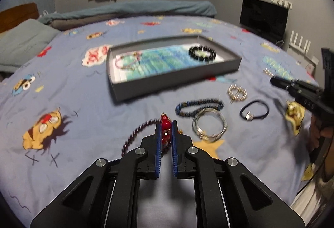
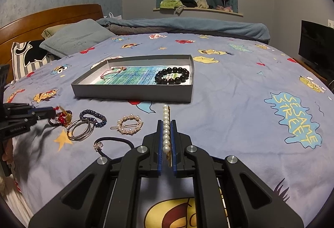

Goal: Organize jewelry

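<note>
A grey box lid [image 1: 175, 79] [image 2: 133, 90] lies on the bed and holds a black bead bracelet [image 1: 202, 53] [image 2: 172, 75] and a thin pink cord bracelet [image 1: 127, 60] [image 2: 111, 73]. My left gripper [image 1: 166, 124] is shut on a red-beaded dark bracelet [image 1: 165, 123] [image 2: 59, 118]. My right gripper [image 2: 166, 123] is shut on a pearl hair clip [image 2: 166, 125]. Loose on the sheet lie a blue beaded bracelet [image 1: 199, 106] [image 2: 94, 117], silver bangles [image 1: 209, 125] [image 2: 80, 129], a round pearl clip [image 1: 237, 93] [image 2: 129, 124] and a black hair tie [image 1: 254, 112] [image 2: 113, 142].
The bed has a blue cartoon-print sheet [image 2: 240, 102], pillows [image 2: 77, 38] at the far left and a folded blanket [image 2: 187, 27] at the back. A dark screen [image 2: 317, 44] stands beside the bed at the right.
</note>
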The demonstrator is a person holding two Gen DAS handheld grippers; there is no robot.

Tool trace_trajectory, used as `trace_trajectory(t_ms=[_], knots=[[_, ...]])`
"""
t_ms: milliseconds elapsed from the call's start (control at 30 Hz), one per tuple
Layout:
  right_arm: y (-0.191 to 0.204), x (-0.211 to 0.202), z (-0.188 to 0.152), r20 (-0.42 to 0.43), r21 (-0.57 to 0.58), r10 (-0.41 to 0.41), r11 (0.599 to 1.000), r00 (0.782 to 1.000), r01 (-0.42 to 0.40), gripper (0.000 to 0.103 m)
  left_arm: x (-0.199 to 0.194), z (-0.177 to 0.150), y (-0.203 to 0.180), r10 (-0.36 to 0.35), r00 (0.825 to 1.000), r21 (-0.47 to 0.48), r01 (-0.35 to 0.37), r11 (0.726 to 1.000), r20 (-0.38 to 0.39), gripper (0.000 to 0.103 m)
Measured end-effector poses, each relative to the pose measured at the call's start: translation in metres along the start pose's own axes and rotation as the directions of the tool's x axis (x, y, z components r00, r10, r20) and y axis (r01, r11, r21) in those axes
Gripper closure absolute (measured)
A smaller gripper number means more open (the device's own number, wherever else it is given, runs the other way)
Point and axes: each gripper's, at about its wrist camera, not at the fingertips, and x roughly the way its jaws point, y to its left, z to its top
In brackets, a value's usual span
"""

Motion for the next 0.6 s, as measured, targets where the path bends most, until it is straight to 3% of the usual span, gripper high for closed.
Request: trace_trajectory(t_ms=[300,600], knots=[[0.005,-0.02,0.017,0.033,0.02,0.002,1.0,0.999,-0.003,0.097,-0.035,0.04,-0.004,-0.028,0.992,0.002,0.028,1.0,0.121,0.093],[0.013,-0.026,0.078,0.123,0.006,0.007,1.0,0.992,-0.008,0.097,-0.039,0.091,-0.008,-0.034,0.985,0.015,0.032,0.999,0.171,0.093]])
